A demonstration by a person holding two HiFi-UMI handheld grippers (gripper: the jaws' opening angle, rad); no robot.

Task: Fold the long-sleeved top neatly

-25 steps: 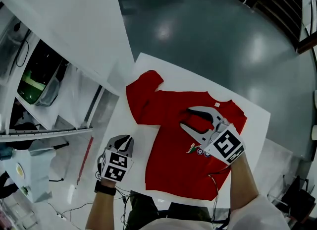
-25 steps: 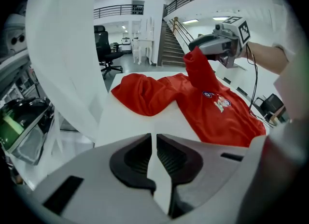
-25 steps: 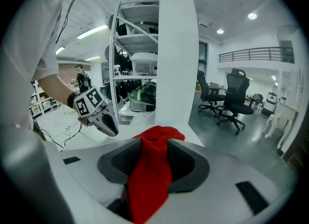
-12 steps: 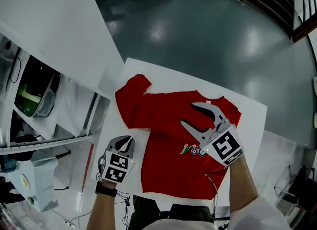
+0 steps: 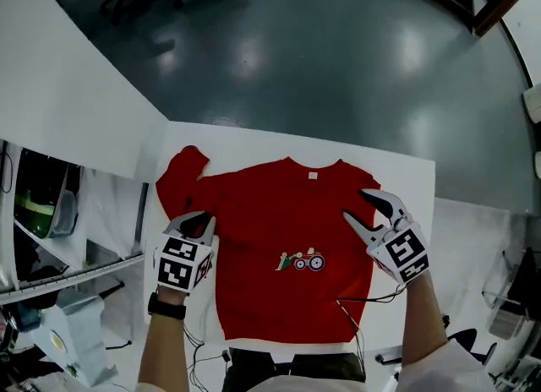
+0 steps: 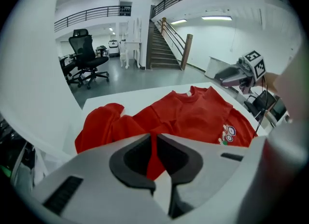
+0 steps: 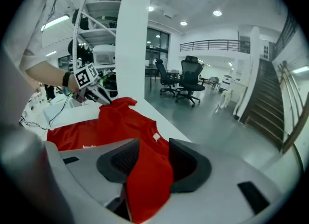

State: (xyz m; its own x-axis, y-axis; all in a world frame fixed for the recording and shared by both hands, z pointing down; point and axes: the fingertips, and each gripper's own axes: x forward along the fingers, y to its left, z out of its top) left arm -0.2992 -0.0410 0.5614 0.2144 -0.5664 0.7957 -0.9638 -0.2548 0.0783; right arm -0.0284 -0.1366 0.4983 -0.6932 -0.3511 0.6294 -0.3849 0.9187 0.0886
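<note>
Right gripper [image 5: 357, 204], part-open and closing over the top [image 5: 270, 221], shifted outward; left gripper [image 5: 203, 218] closed.

Top [image 5: 279, 221] flat on table [image 5: 407, 181]; left tool [image 5: 201, 222] at its left edge, right tool [image 5: 358, 207] at right edge.
</note>
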